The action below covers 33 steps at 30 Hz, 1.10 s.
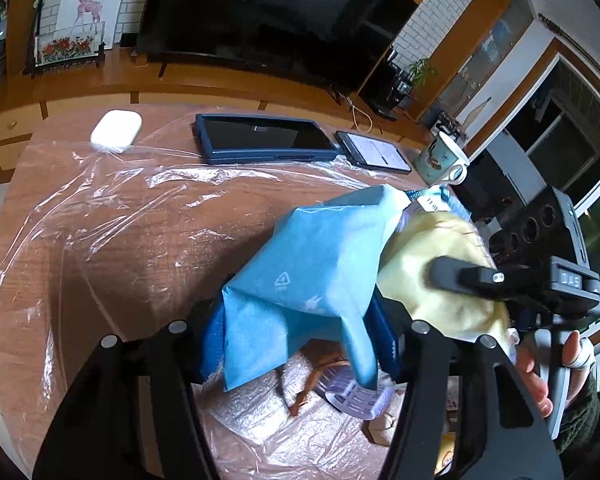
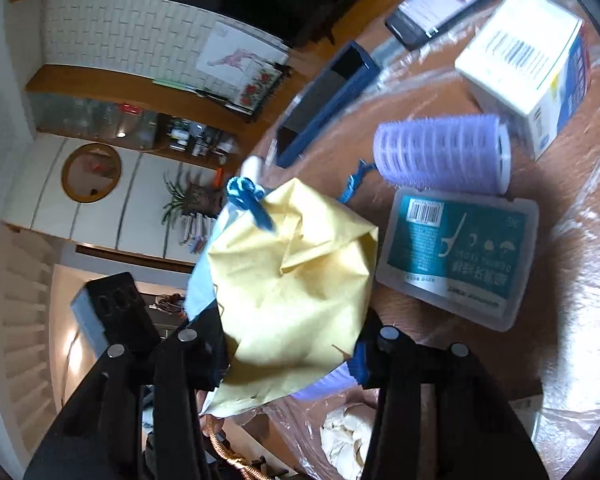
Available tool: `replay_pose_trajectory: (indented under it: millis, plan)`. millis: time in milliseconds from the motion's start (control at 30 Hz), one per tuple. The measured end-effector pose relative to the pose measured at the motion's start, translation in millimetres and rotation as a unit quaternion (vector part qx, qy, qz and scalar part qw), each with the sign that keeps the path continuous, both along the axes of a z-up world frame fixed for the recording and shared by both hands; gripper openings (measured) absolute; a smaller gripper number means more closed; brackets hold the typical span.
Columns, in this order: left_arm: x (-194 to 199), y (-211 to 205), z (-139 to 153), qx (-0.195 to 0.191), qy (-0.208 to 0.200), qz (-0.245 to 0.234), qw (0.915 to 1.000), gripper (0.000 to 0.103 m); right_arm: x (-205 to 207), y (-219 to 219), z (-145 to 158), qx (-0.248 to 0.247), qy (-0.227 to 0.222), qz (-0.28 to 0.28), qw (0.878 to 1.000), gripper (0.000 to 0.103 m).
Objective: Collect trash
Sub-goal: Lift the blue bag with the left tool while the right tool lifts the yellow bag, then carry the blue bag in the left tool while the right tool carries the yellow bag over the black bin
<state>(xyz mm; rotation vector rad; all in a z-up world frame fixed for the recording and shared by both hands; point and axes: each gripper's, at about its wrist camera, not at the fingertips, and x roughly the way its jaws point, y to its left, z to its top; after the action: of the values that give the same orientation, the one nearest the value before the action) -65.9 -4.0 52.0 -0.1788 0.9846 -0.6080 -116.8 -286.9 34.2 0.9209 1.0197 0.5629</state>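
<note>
A bag with a blue side [image 1: 312,276] and a yellow side [image 2: 292,280] hangs between both grippers above the wooden table [image 1: 112,216]. My left gripper [image 1: 300,344] is shut on the blue side. My right gripper [image 2: 296,356] is shut on the yellow side; it also shows in the left wrist view [image 1: 460,276], pressing into the yellow part [image 1: 432,248]. A blue drawstring [image 2: 248,200] sticks out at the bag's top. Crumpled white tissue [image 2: 348,436] lies on the table below the right gripper.
Clear plastic sheeting [image 1: 120,184] covers the table. On it lie a tablet [image 1: 260,140], a phone [image 1: 374,152], a white earbud case [image 1: 116,130], a mug [image 1: 442,160], a purple hair roller [image 2: 444,152], a floss-pick box [image 2: 456,256] and a white carton [image 2: 528,64].
</note>
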Motion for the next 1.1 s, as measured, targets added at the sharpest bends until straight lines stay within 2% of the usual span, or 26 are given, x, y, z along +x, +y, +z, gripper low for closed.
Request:
replay_pose_trajectory:
  millis: [167,267,367,433,600,1000,1100]
  plan:
    - [-7,11,11,-0.025,-0.009,0.02,0.9995,0.06,-22,-19,28,-0.009,-0.047,-0.002,0.999,0.045]
    - [-17,12,23,-0.031,-0.027,0.028,0.9988,0.06,-35,-34,40,-0.014,-0.066,-0.012,0.998,0.045]
    - [-28,9,33,-0.018,-0.048,0.039,0.9979,0.06,-50,-42,55,-0.056,-0.09,-0.012,0.994,0.045]
    - [-40,5,41,0.004,-0.074,0.047,0.9962,0.06,-60,-45,64,-0.096,-0.107,-0.012,0.99,0.045]
    - [-64,-6,53,0.031,-0.101,0.06,0.9926,0.059,-86,-52,75,-0.146,-0.125,-0.01,0.981,0.045]
    - [-119,-20,75,0.036,-0.137,0.033,0.9894,0.059,-136,-54,96,-0.167,-0.165,-0.011,0.972,0.045]
    - [-134,-26,77,0.049,-0.147,0.023,0.9876,0.059,-151,-53,100,-0.177,-0.172,-0.007,0.969,0.045]
